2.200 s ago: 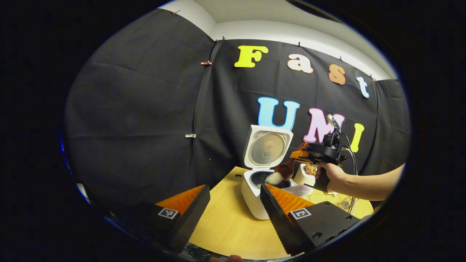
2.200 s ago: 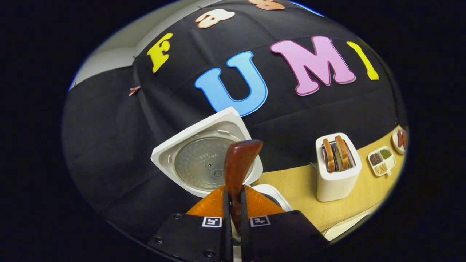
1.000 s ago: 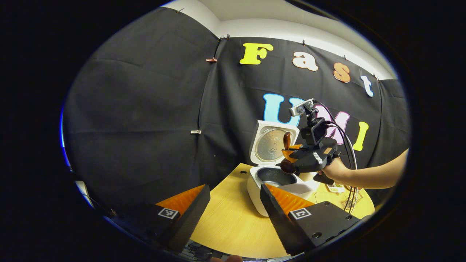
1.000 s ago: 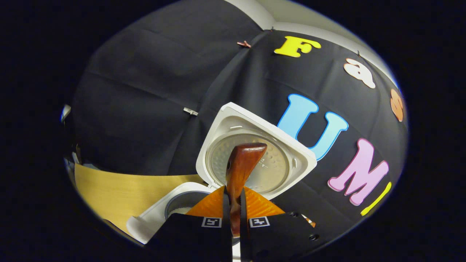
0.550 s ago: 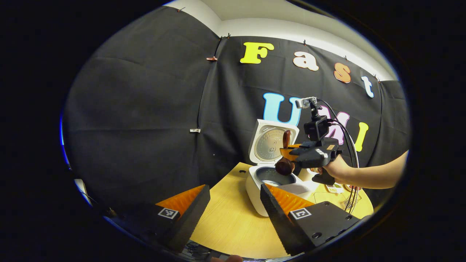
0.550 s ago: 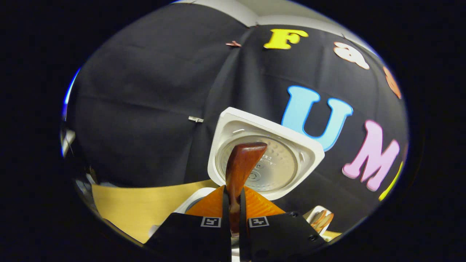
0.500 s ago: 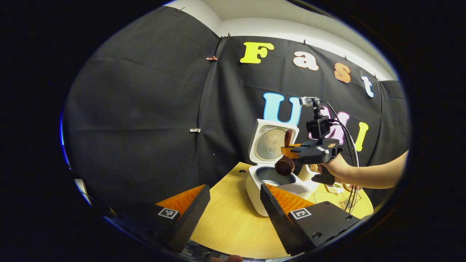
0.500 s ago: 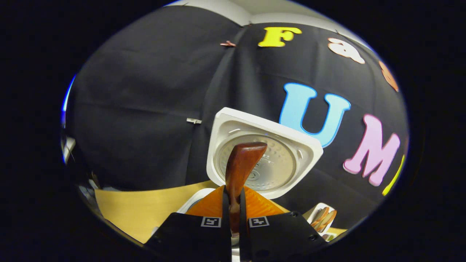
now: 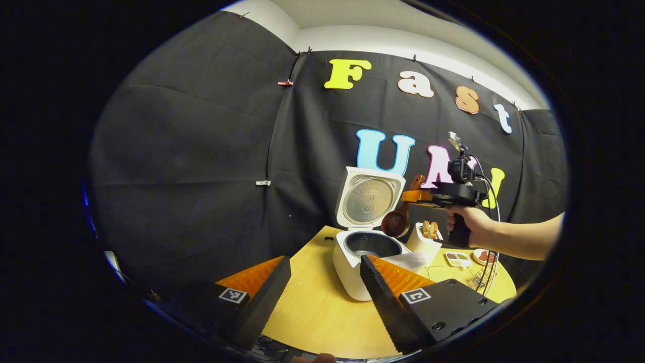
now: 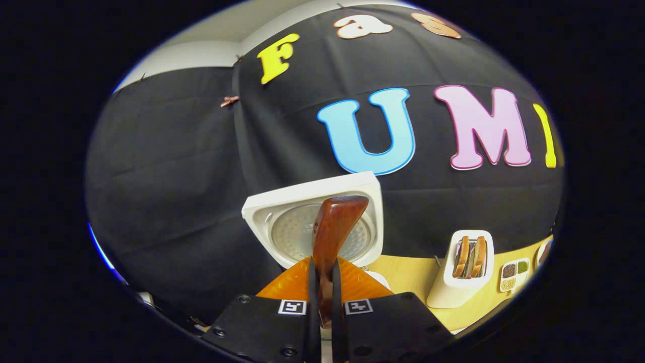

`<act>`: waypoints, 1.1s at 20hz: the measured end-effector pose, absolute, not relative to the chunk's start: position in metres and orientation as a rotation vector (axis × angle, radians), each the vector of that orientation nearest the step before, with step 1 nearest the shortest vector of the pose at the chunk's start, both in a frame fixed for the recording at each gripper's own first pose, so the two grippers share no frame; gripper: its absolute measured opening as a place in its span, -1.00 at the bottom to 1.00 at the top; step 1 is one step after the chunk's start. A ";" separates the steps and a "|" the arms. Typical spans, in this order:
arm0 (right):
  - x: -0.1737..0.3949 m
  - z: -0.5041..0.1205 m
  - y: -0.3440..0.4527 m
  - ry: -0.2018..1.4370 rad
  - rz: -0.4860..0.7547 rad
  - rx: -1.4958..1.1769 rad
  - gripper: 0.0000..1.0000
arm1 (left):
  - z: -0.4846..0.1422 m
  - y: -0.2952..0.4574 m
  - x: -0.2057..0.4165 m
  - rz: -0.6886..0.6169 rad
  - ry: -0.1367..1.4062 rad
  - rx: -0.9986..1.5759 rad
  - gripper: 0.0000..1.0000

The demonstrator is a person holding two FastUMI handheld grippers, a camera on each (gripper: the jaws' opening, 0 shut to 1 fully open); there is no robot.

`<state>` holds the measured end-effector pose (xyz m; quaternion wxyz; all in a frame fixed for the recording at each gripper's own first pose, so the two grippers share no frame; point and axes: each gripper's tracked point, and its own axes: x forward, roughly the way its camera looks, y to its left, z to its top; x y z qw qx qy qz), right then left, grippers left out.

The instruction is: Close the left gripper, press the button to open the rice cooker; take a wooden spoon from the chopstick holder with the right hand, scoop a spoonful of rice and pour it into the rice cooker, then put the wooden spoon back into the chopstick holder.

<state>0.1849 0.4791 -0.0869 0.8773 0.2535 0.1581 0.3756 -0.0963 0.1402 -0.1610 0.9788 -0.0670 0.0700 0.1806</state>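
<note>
Here, in the left gripper view, the left tool (image 9: 322,282) is standing wide apart low over the wooden worktop (image 9: 322,312), its two fingers (image 9: 262,297) gripping nothing. Beyond them, at about one o'clock, the white rice cooker (image 9: 352,267) is sitting on the worktop with its lid (image 9: 370,199) swung up and the dark inner pot (image 9: 372,244) showing.

Above and to the three o'clock side of the pot, a hand (image 9: 471,227) is holding the right tool (image 9: 413,197) level in the air. That tool is clamping the wooden spoon (image 9: 400,217) by its handle, and the spoon's bowl is hanging down at seven o'clock from the grip, above the cooker's far rim and not touching it. Whether any rice is lying in the pot is too dim to tell.

Just behind the cooker, at its three o'clock side, a white toaster (image 9: 423,239) with bread slices is standing, and a small divided dish (image 9: 456,258) of grains is lying farther that way.

In the right gripper view, the right tool (image 10: 322,292) is pressing both fingers narrowly on the spoon's handle (image 10: 332,227), which is rising toward twelve o'clock in front of the raised lid (image 10: 312,222). The toaster (image 10: 463,272) is standing at four o'clock, the divided dish (image 10: 514,275) just beyond it.
</note>
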 end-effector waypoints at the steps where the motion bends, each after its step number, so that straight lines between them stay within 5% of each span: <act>1: 0.187 -0.078 0.465 0.313 0.765 0.554 -0.74 | -0.159 0.137 -0.095 0.358 0.140 -0.134 0.91; 9: 0.197 -0.060 0.306 0.225 0.607 0.655 -0.75 | -0.131 0.103 -0.072 0.316 0.099 -0.103 0.91; 22: 0.191 -0.202 0.066 0.318 0.300 0.435 -0.74 | -0.109 0.047 -0.038 0.304 0.087 -0.047 0.91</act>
